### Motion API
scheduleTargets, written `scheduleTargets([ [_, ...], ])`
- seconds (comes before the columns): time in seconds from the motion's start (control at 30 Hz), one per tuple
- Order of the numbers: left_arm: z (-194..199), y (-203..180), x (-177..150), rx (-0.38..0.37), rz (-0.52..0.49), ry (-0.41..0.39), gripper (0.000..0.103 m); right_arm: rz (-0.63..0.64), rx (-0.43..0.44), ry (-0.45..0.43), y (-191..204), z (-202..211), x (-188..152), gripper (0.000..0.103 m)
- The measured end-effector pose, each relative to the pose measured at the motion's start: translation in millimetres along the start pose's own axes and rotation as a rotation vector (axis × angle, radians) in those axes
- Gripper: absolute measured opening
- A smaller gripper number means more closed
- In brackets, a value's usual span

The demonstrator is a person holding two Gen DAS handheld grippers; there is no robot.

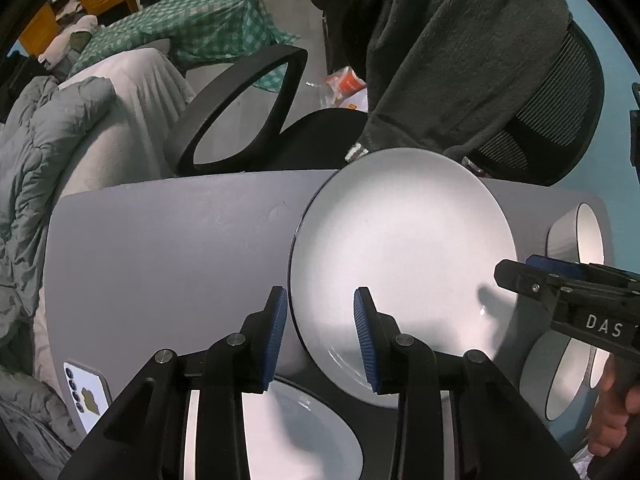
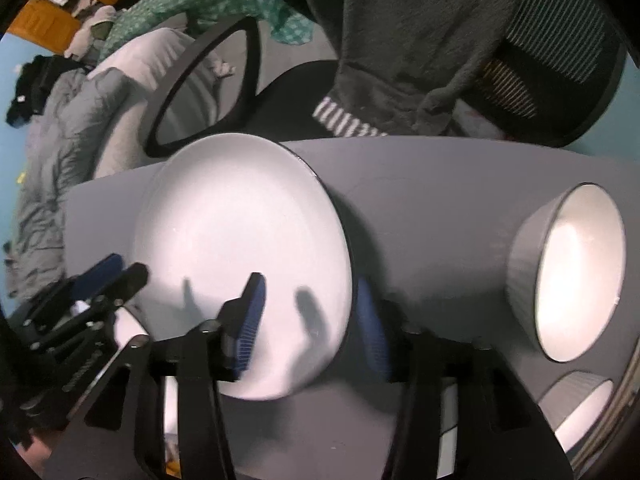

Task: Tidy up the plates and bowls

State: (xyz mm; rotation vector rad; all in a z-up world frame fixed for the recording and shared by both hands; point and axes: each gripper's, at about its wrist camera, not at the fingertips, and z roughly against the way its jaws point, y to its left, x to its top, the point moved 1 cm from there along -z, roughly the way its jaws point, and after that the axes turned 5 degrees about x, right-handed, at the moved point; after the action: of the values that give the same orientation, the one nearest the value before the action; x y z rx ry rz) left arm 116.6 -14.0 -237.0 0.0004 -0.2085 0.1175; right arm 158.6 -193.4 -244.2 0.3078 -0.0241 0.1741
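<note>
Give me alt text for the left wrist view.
A white plate lies on a grey table, its near-left rim between the left gripper's open blue fingers. The right gripper reaches in from the right, past two bowls.

Glossy white ceramic plate [image 1: 404, 248], matt grey table [image 1: 172, 248], ribbed blue rubber fingers [image 1: 366, 336], fuzzy cloth [image 1: 460, 52]

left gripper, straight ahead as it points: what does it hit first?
Likely the rim of the plate: the left gripper straddles its near-left edge, jaws open. Depth is unclear; it could miss and reach the table.
</note>
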Motion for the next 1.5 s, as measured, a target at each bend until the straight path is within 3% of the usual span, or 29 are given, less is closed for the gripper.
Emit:
scheduleTargets([
  [0.2,20.5,4.0,-10.1,-0.011,-0.002,-0.039,0.035,0.035,-0.068,-0.054,4.7,12.5,-11.0,0.052],
  [0.33,41.6,7.4,-19.8,0.007,-0.009,-0.094,0.049,0.100,-0.161,-0.111,17.9,30.6,-21.6,0.052],
  [0.47,62.3,10.5,-31.1,0.022,-0.029,-0.140,0.049,0.178,-0.255,-0.186,34.3,52.8,-32.9,0.057],
  [0.67,84.6,20.2,-49.9,0.044,-0.049,-0.178,0.051,0.237,-0.313,-0.249,55.3,74.9,-48.3,0.058],
  [1.0,96.8,59.6,-77.0,0.101,-0.047,-0.204,0.056,0.322,-0.351,-0.273,90.9,84.6,-77.4,0.063],
  [1.4,73.1,118.2,-109.1,0.147,-0.004,-0.139,0.058,0.397,-0.327,-0.224,122.4,64.9,-104.8,0.063],
  [1.5,56.3,131.5,-114.9,0.129,0.025,-0.095,0.060,0.402,-0.319,-0.201,126.9,53.4,-109.2,0.063],
])
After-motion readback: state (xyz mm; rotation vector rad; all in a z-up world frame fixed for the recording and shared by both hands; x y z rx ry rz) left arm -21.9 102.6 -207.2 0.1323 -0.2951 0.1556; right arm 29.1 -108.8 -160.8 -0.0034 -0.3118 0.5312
